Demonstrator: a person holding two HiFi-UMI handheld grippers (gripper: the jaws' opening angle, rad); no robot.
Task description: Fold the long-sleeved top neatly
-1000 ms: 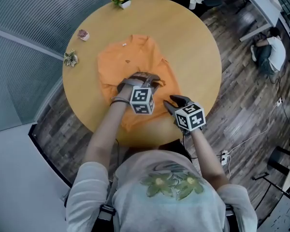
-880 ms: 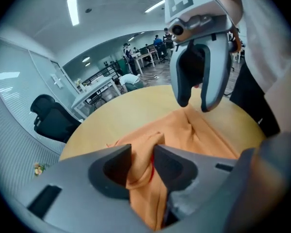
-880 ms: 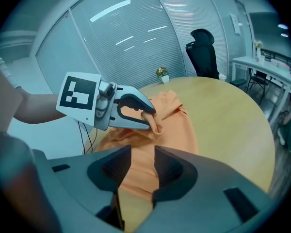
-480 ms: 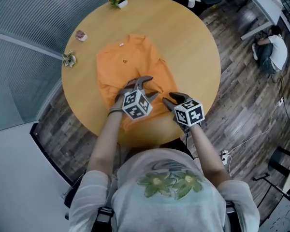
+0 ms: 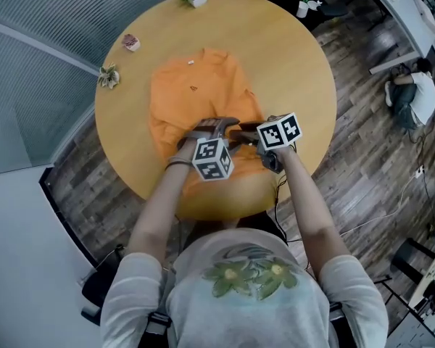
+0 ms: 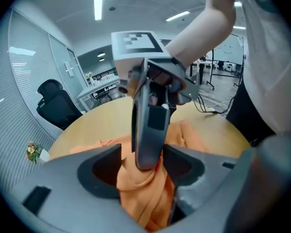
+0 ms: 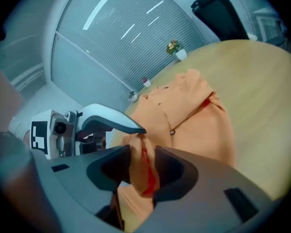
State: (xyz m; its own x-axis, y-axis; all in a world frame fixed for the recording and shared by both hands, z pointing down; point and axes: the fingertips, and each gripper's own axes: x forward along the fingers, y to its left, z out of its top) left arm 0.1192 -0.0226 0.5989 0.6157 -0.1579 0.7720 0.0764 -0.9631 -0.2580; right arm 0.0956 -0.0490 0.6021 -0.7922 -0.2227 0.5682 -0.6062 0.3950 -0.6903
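Table (image 5: 304,56): big round wooden one, with the orange garment laid across its middle.
Top (image 5: 196,96): collar at the far side, lying mostly flat; its near end is bunched into a ridge (image 5: 235,138) close to the near edge of the table.
Left gripper (image 6: 144,176): claw spread, having just been opening; the ridge stands between its jaws, not pinched as far as I can see.
Right gripper (image 7: 143,171): claw also spread and just been opening, reaching into the same ridge, one jaw poking between the other gripper's jaws.
Risk: with neither claw biting, I'd guess the ridge slumps and the fold line goes crooked; closing now could nip the other jaw or grab too many layers.
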